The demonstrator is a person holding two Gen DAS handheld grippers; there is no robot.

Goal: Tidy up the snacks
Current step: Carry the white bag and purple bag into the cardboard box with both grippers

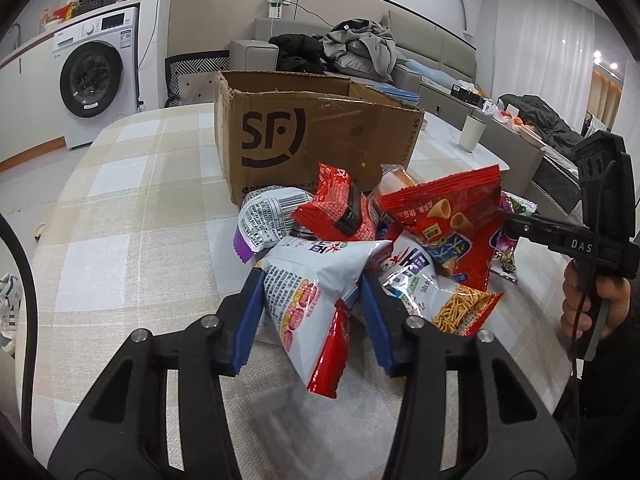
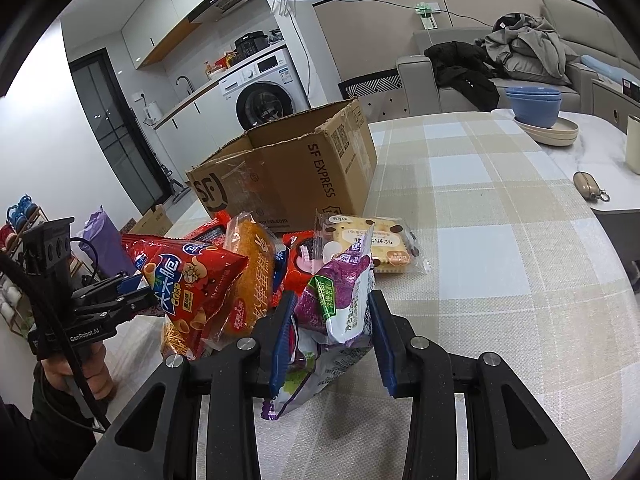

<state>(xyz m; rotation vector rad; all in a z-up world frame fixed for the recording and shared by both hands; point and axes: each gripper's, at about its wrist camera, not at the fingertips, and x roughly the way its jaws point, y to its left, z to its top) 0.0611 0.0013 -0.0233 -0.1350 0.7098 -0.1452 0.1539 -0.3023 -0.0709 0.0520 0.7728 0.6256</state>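
A pile of snack bags lies on the checked tablecloth in front of an open cardboard SF box, which also shows in the right wrist view. My left gripper has its blue pads on either side of a white and red snack bag and is closed on it. My right gripper is closed on a purple and white snack bag. A red cone-snack bag stands in the pile, and it also shows in the right wrist view. The right gripper's body appears at the right of the left wrist view.
A cracker packet lies beside the box. Blue bowls on plates, a cream cup and a small pouch sit further along the table. A sofa with clothes and a washing machine stand behind.
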